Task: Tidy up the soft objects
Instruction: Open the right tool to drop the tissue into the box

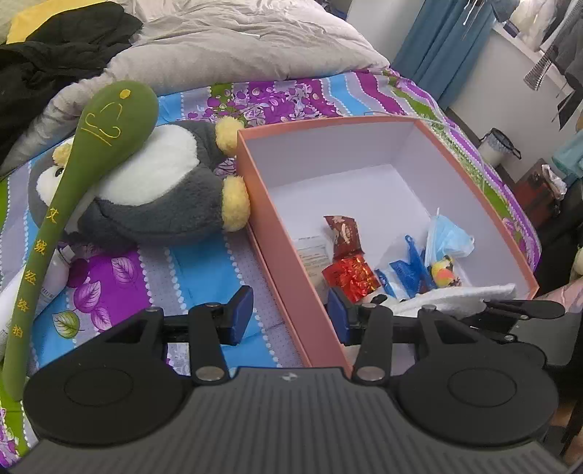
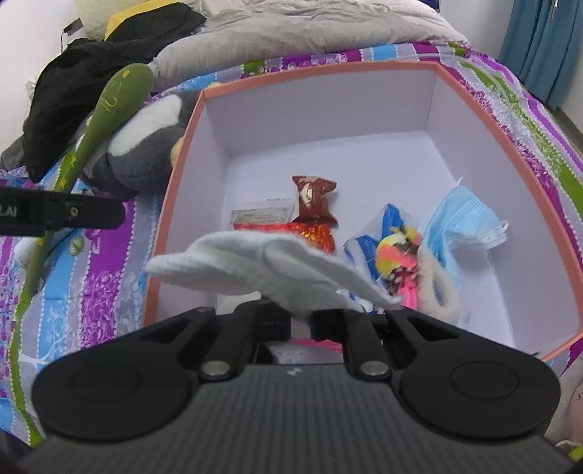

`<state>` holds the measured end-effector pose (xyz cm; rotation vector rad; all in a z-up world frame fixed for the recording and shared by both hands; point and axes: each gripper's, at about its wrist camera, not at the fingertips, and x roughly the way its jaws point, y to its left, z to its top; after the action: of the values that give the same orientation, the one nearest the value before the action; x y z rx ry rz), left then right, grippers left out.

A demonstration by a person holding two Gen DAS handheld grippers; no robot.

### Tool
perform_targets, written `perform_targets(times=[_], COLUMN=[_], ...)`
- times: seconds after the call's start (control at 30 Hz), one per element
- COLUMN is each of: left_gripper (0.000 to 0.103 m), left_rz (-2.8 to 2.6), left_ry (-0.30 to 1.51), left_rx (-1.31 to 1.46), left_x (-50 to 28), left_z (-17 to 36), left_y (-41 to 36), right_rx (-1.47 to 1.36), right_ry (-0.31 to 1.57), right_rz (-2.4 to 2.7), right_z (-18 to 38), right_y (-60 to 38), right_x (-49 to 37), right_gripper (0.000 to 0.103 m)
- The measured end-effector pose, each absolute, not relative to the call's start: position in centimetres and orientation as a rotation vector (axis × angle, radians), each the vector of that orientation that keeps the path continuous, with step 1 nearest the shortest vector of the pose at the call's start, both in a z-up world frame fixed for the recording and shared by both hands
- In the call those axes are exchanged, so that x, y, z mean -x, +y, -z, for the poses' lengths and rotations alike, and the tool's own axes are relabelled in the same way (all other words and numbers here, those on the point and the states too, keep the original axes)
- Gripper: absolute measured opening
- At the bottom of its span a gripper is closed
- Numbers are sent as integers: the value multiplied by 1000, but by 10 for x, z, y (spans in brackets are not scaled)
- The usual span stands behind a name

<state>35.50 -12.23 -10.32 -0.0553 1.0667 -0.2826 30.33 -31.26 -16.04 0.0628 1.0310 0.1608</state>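
Blue pads of the left hand-held gripper point(image 1: 289, 313) are seen held apart with nothing between them, straddling the near wall of the box point(image 1: 277, 255), presumably kept ready while the other side works. At 10 o'clock from it a green mallet point(image 1: 91, 153) is laid across a penguin point(image 1: 156, 189), whose yellow feet are pressed against the box's left wall; both are judged still to be put away, and the mallet would have to be lifted first. On the right, the right hand-held gripper point(image 2: 301, 321) is clamped on a white cloth point(image 2: 262, 266), which is held above the box's near end, apparently so it can be dropped inside. Beneath it, at 12 to 2 o'clock, snack packets point(image 2: 315, 204), a furry toy point(image 2: 411, 262) and a mask point(image 2: 462, 215) already occupy the floor, leaving the far half free. Bedding point(image 2: 291, 29) is piled beyond.
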Motion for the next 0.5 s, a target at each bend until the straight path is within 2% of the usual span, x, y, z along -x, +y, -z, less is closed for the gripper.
perform_targets(times=[0.1, 0.17, 0.23, 0.27, 0.5], left_gripper=[51, 51, 51, 51, 51], left_rz=[276, 280, 281, 282, 285], left_ry=[1065, 1067, 1066, 1060, 1024], left_rx=[49, 51, 57, 64, 89], left_x=[-354, -354, -353, -352, -343], left_z=[104, 105, 105, 104, 92], left_y=[-122, -122, -120, -119, -110], right_rx=[-27, -23, -16, -13, -53], right_ry=[1036, 1046, 1046, 1040, 1006], right_rz=[-146, -145, -145, -143, -144], right_z=[165, 167, 167, 166, 154], right_y=[-308, -308, -308, -308, -314], right_x=[-303, -304, -303, -302, -292], right_gripper=[18, 30, 58, 62, 64])
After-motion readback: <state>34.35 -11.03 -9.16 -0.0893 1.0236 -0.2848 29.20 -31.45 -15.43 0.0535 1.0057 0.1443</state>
